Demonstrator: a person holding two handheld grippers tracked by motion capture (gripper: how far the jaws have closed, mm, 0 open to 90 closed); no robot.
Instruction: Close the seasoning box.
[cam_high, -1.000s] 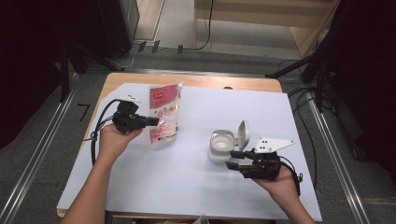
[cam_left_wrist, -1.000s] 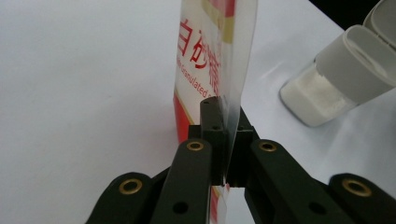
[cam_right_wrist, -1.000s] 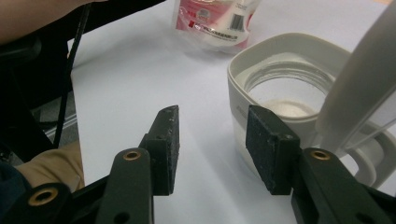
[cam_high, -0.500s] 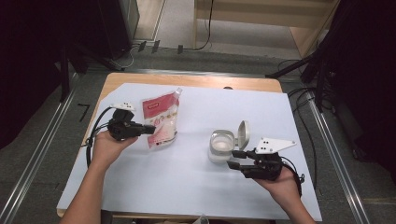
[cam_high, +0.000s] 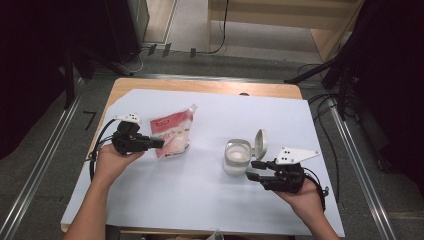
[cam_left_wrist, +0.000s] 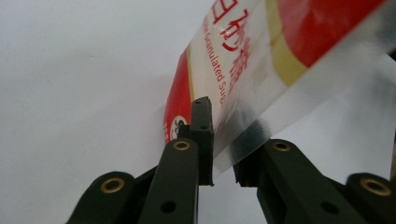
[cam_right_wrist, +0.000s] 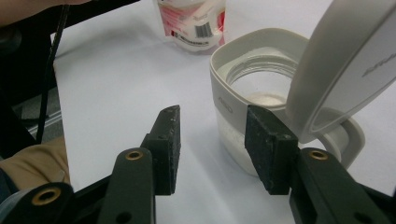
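Both fingers open: left gripper (cam_left_wrist: 219, 154) just loosening around sugar pouch (cam_left_wrist: 243, 70), right gripper (cam_right_wrist: 219, 149) empty beside jar (cam_right_wrist: 252, 84).

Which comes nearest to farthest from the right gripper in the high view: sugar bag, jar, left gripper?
1. The jar, lid open, just left of the right gripper.
2. The sugar bag, farther left and toward the table's back.
3. The left gripper, at the bag's left edge; close to the bag's rank.

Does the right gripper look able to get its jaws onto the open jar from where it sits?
Probably yes: the right gripper sits right beside the jar, jaws open, bare sheet between; the raised lid leans above one jaw.
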